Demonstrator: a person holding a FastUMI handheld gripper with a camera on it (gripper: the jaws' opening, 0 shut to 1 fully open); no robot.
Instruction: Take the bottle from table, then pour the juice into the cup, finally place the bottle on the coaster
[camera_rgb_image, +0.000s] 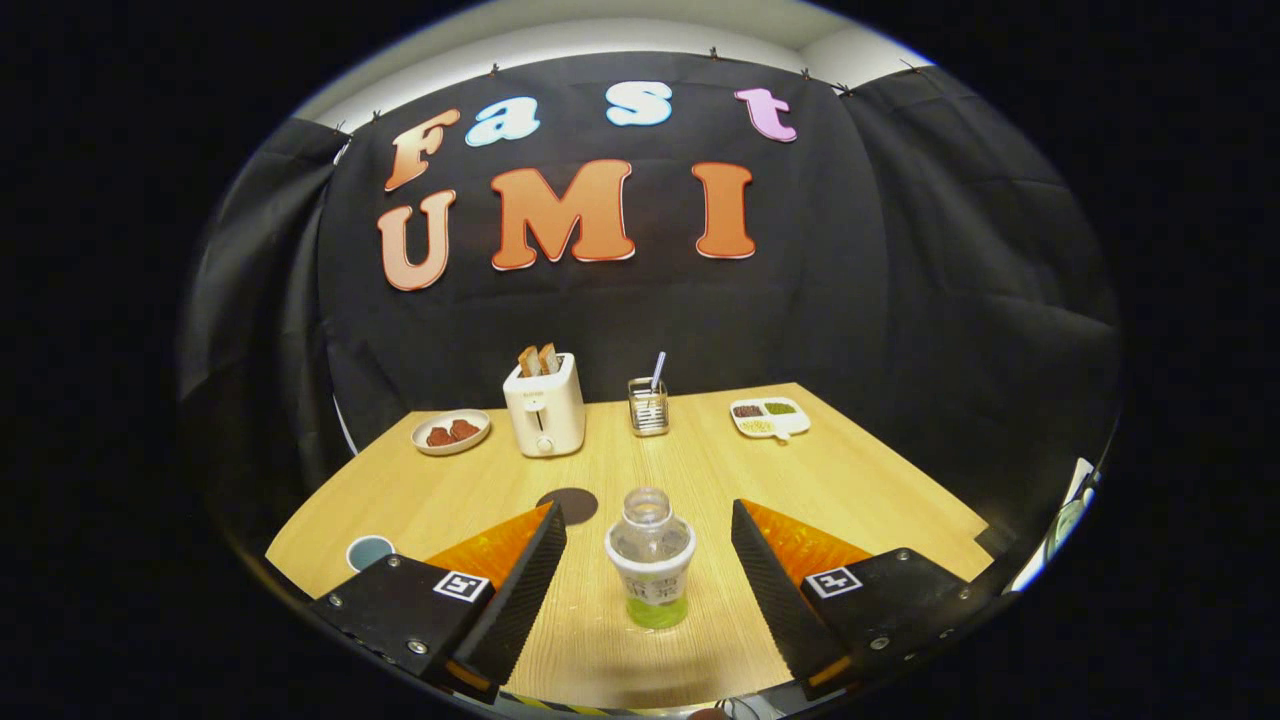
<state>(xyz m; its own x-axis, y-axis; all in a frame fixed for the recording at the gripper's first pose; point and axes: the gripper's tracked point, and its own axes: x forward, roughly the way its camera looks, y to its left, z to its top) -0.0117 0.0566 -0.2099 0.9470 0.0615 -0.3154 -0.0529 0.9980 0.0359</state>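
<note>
Fingers of my gripper (648, 535) stand spread wide so the uncapped bottle (650, 570), upright between them and untouched, can be clamped; the coaster (567, 505) lies just beyond.

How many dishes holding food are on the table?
2: a round plate left of the toaster, and a divided tray right of the utensil holder.
</note>
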